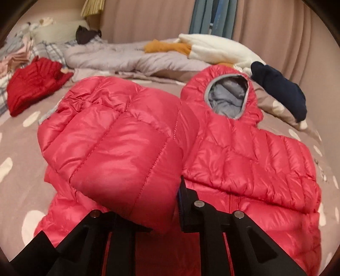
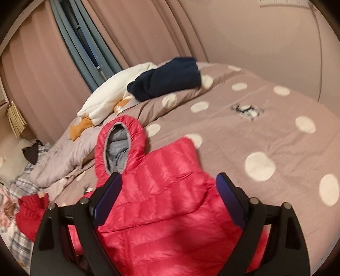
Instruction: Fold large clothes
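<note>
A bed [image 2: 265, 118] fills most of both views, covered by a taupe spread with large cream dots. Behind it hang pinkish-beige curtains [image 1: 148, 19], parted at a narrow gap where blue-grey window bars [image 2: 85, 42] show. A plain pale wall [image 2: 265, 38] stands beside the curtains in the right wrist view. A crumpled lilac-grey quilt [image 1: 119, 57] lies along the far edge of the bed. The light is warm and dim, and it tints everything pink.

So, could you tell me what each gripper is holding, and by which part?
The left gripper pinches the red puffer jacket by a lifted side fold. The right gripper holds nothing.
</note>
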{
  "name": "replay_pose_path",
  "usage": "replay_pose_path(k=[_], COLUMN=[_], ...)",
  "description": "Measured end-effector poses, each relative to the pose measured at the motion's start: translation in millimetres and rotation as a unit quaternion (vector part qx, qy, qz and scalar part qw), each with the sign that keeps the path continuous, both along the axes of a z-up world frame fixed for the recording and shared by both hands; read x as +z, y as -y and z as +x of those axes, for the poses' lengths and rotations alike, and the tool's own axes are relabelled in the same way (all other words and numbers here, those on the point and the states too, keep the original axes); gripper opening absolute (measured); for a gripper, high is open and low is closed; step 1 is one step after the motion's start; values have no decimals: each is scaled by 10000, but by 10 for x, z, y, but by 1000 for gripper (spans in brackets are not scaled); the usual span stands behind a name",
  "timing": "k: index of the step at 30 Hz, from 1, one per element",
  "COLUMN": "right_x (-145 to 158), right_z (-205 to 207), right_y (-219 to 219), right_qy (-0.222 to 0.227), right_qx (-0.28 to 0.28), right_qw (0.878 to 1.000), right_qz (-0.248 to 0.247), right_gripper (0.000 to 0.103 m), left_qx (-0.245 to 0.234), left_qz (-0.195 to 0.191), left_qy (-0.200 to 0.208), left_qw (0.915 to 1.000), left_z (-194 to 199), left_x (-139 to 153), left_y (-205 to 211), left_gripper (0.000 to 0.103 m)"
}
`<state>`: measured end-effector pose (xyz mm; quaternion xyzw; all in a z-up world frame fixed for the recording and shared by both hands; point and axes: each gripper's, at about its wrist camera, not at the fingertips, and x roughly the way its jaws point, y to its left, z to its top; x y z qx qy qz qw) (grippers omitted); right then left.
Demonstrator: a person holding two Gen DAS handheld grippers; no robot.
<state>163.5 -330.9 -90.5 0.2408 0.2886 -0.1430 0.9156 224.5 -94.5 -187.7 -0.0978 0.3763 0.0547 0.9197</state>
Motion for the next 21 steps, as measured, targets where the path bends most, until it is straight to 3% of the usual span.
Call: replay_pose_path(k=[1,2,4,7,12,14,17,19,21], right_x=[3,-1,-16,-30,53,98,140,150,145], right_z=[-9,-13,-15,-16,-95,-132,-172,-174,-171], right_y=[16,40,98,141,94,78,4,-73,-177], right_qy=[4,-2,-14,-51,83,178,276,282,277], right_qx=[-38,-79,-124,-113,-33,-3,56,172,325], right_qw=[10000,9999,9999,9998,9998,9994,9987,9984,9979], right_qz=[-44,-66,7,145,191,304,422,469,494], right_gripper=[91,91,91,91,93,97,100,100,100], left_qx=[-4,-34,107,620,563,724,1203,1730,1920], left_qz=[-10,-94,-240,-158,-401,-542,-566,-700,-733], left_qy=[42,99,303,443,669,897,1109,1174,1142], left_qw=[10000,9999,9992,9970,9954,9919,9849,9754,9720], left_z=[-4,-14,-56,-192,-452,-579,-756,-852,-865], left_x=[24,48,101,233,588,694,762,748,722], left_y=[-9,-33,-60,-144,-294,-446,-696,-937,-1108], left_gripper=[38,64,89,91,92,100,100,100,100])
